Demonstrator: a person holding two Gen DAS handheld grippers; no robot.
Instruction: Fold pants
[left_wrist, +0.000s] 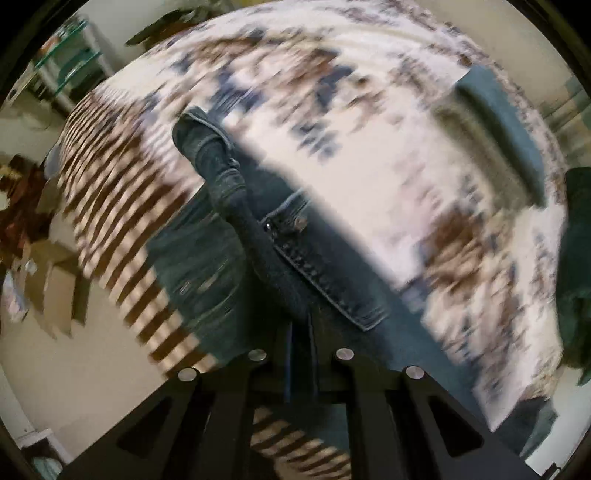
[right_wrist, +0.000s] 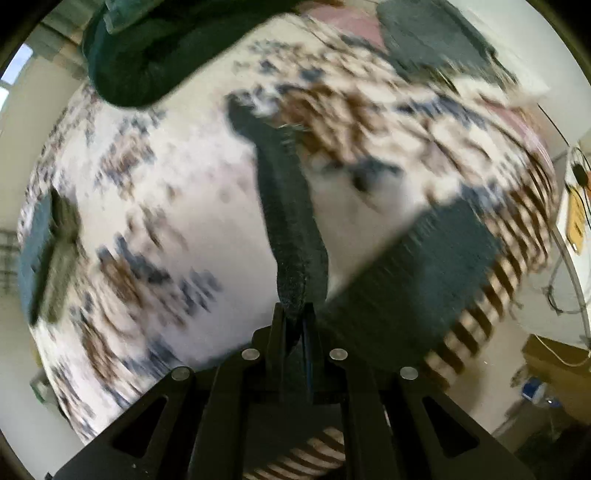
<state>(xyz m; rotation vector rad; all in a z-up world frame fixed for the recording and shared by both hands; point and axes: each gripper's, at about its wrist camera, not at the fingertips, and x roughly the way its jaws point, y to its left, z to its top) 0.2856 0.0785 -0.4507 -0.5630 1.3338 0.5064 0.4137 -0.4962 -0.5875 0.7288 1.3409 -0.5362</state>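
left gripper (left_wrist: 300, 325): pointing down, fingers clamped on fabric | right gripper (right_wrist: 295, 325): pointing down, fingers clamped on fabric

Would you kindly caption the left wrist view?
Left tongs shut on dark jeans, lifted above a patterned bedspread.

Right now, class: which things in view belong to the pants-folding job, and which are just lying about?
Job:
- dark jeans
- left gripper, clamped on them
- right gripper, clamped on them
- patterned bedspread underneath

Lying about:
- folded teal garment
- dark green clothes heap
- cardboard box
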